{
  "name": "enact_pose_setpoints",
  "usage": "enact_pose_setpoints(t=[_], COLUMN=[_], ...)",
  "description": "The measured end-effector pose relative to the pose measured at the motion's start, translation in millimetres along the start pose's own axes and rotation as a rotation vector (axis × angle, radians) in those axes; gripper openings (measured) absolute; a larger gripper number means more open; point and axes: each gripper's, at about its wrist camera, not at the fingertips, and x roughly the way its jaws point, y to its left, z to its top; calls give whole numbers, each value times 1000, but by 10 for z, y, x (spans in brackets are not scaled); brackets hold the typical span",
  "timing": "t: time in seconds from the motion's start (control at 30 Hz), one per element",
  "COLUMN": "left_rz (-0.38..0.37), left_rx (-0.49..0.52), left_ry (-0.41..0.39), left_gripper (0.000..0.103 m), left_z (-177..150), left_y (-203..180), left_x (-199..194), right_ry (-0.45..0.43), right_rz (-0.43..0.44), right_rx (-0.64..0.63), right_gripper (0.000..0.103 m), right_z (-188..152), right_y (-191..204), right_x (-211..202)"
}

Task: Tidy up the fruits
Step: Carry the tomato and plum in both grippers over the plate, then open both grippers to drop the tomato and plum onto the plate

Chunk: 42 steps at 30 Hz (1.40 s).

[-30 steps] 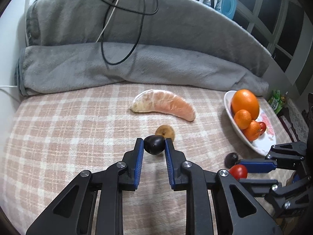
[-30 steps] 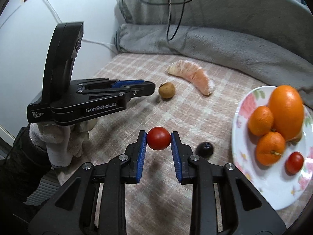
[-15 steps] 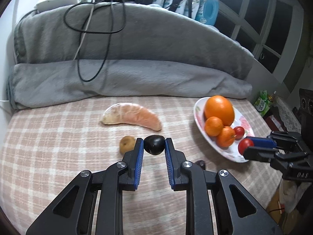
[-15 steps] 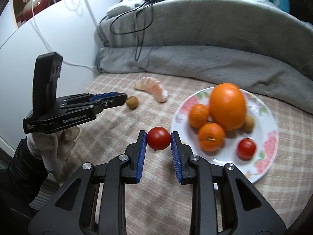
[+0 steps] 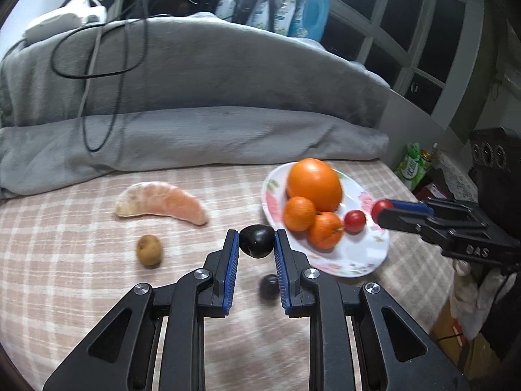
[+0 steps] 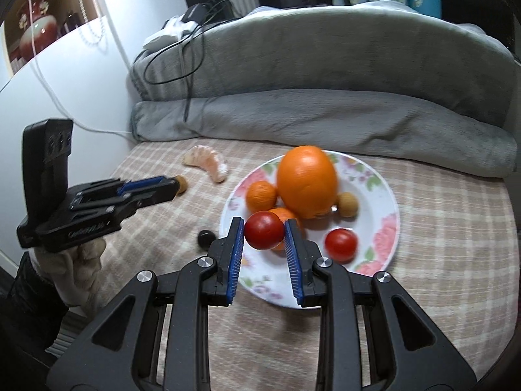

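In the left wrist view, the left gripper [image 5: 256, 244] is clenching a dark plum [image 5: 256, 240] between its blue pads, holding it above the checked cloth [image 5: 65, 260]. Right under the jaws, a second dark fruit [image 5: 268, 286] is lying on the cloth, partly hidden by the right finger. To the left, a small brown fruit [image 5: 149, 250] is sitting near a peeled pomelo segment [image 5: 161, 203], which is lying farther back. To the right, a flowered plate [image 5: 368, 260] is carrying a large orange [image 5: 314, 185], two tangerines [image 5: 299, 213] and a cherry tomato [image 5: 355, 221]. At the far right, the right gripper [image 5: 384, 211] is reaching in over the plate's right part, gripping a red tomato [image 5: 379, 208] at its tip. A grey blanket [image 5: 195, 97] is lying piled along the far side, with a black cable [image 5: 97, 75] looping over it.

In the right wrist view, the right gripper [image 6: 264, 233] is grasping the red tomato [image 6: 264, 234] between its pads, hanging over the near left part of the plate [image 6: 387, 202]. On the plate, the large orange [image 6: 306, 181] is standing in the middle, a tangerine [image 6: 261, 196] to its left, a small brown fruit [image 6: 347, 204] to its right and a cherry tomato [image 6: 341, 245] nearer. The loose dark fruit [image 6: 206, 238] is lying on the cloth just left of the plate. At the left, a gloved hand [image 6: 81, 260] is holding the left gripper [image 6: 169, 189]; what it is gripping cannot be told from here. The pomelo segment [image 6: 206, 163] is lying beyond it.
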Motion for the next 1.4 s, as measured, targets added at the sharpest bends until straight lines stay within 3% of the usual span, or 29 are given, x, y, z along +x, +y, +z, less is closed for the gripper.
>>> enact_pose_setpoints(t=[0.5, 1.4], left_rz=[-104, -95], left_rx=[70, 106], left_ry=[48, 55], left_gripper=[20, 21], left_z=[-20, -17], left_y=[-604, -860], left_x=[264, 346], right_ry=[-13, -2], right_rz=[-52, -25], right_rx=[72, 153], right_gripper=[27, 27], right_z=[68, 100], right_y=[-473, -727], right_x=[-1, 125])
